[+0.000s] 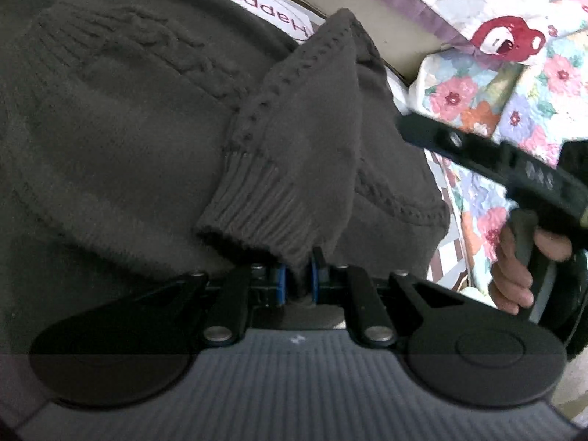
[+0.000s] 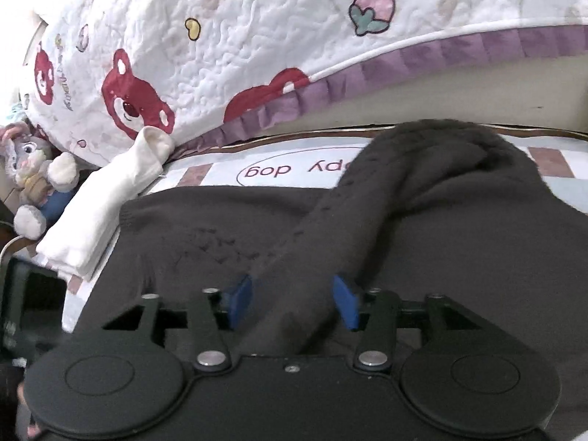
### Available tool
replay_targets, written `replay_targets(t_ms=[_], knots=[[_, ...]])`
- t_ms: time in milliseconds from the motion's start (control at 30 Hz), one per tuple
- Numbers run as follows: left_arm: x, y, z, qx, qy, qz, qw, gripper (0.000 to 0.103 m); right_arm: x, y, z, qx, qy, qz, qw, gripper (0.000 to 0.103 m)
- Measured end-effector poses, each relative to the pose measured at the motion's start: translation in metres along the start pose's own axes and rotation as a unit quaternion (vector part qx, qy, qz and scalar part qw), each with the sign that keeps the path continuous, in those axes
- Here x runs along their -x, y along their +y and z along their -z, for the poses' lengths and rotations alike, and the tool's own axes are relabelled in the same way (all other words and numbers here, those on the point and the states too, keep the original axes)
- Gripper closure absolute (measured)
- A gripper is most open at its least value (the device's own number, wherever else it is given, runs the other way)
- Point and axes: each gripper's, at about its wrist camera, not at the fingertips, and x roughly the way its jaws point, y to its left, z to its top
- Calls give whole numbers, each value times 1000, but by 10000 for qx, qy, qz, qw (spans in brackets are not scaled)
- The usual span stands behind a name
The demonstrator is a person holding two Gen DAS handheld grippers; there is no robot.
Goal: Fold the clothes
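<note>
Sweater [image 1: 121, 139] is dark grey knit and lies spread flat on the bed, covering most of the near part of the sheet [image 2: 294, 154]. The left gripper [image 1: 298, 279] is clenched on the ribbed cuff [image 1: 257, 220] of one sleeve [image 1: 305, 117], and this sleeve is laid across the body of the sweater. In the right view, the right gripper [image 2: 292, 303] has its blue pads [image 2: 239, 299] apart, with a band of sleeve passing between them; they seem not to press it, so I judge it released.

To do this step well, I think the cuff should be carried flat over the chest and put down without a twist, and the right gripper can hold the shoulder part down, so the body does not slide.

Going from left to right around it: a plush rabbit [image 2: 33, 176] at the far left, then a folded white cloth [image 2: 99, 217] just beside the left edge of the sweater, then the quilt [image 2: 257, 36] with red bears behind. The white cloth is closest and could be caught if the sweater is pulled to the left.
</note>
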Motion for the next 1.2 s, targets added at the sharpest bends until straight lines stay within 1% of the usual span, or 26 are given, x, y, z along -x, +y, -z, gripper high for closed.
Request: replay_targets(t_ms=[67,133,200,233,267,300,333,367,400,433,500,567,633,667,733,767,800,867,933,1000,1033,1067,1100,1133,1167,1200], knots=[[1,0,0,-109,-26,-62,9999,92,-12,5,-6,10,14,87,10000,46],[4,0,0,-172,-26,-120,9998,92,-26,4,-15,-6,106,313,9995,46],[8,3,0,-169,-11,-84,9998,92,-42,2,-24,-114,220,533,9983,46],[10,5,0,-191,-9,-67,9998,92,-50,0,-27,-176,285,669,9972,46],[12,3,-1,-243,-15,-75,9997,92,-58,-1,-28,-147,361,929,9949,46],[12,1,-2,-285,-23,-91,9996,92,-65,-2,-28,-35,443,1290,9906,46],[12,-1,-4,-326,-31,-106,9994,92,-70,-3,-26,70,467,1516,9873,46],[13,-2,-5,-345,-36,-113,9993,92,-72,-7,-23,57,462,1480,9879,47],[13,-3,-6,-330,-35,-105,9994,92,-71,-12,-21,-57,437,1290,9907,61],[14,-3,-7,-316,-35,-105,9994,92,-67,-17,-20,-184,308,1051,9938,93],[17,-2,-6,-334,-35,-132,9994,92,-55,-23,-17,-352,1,631,9974,93],[18,-3,-5,-336,8,-95,9994,92,-27,-8,-15,102,-650,682,9955,93],[19,-4,-5,-315,72,-49,9995,97,6,7,-9,335,-1119,909,9890,93],[22,-4,-7,-319,60,-76,9994,97,21,12,-3,395,-1288,1044,9854,93],[33,-4,-12,-356,-118,-178,9991,97,42,12,13,376,-1282,1453,9803,93],[41,-4,-16,-371,-240,-232,9988,97,45,6,23,255,-1110,1582,9808,93],[47,-2,-19,-363,-351,-290,9983,97,45,-4,35,8,-885,1660,9822,93],[56,2,-24,-326,-544,-382,9973,97,45,-28,61,-786,-527,1729,9804,93],[59,8,-27,-201,-623,-381,9971,97,45,-54,80,-1821,-329,1660,9686,93],[56,10,-29,-123,-639,-286,9975,96,47,-80,96,-2789,-223,1552,9474,93],[53,10,-29,-157,-621,-169,9978,95,49,-89,98,-3060,-281,1519,9394,93],[49,8,-28,-260,-608,11,9978,95,52,-96,99,-3215,-337,1483,9346,93],[46,5,-27,-390,-596,199,9973,91,53,-104,100,-3396,-392,1428,9288,93],[43,1,-25,-558,-585,398,9959,85,54,-113,104,-3694,-457,1306,9189,93],[39,-3,-23,-725,-574,598,9939,82,53,-124,112,-4103,-552,1135,9032,93],[36,-9,-21,-900,-570,731,9916,76,52,-132,121,-4522,-636,922,8848,93]])
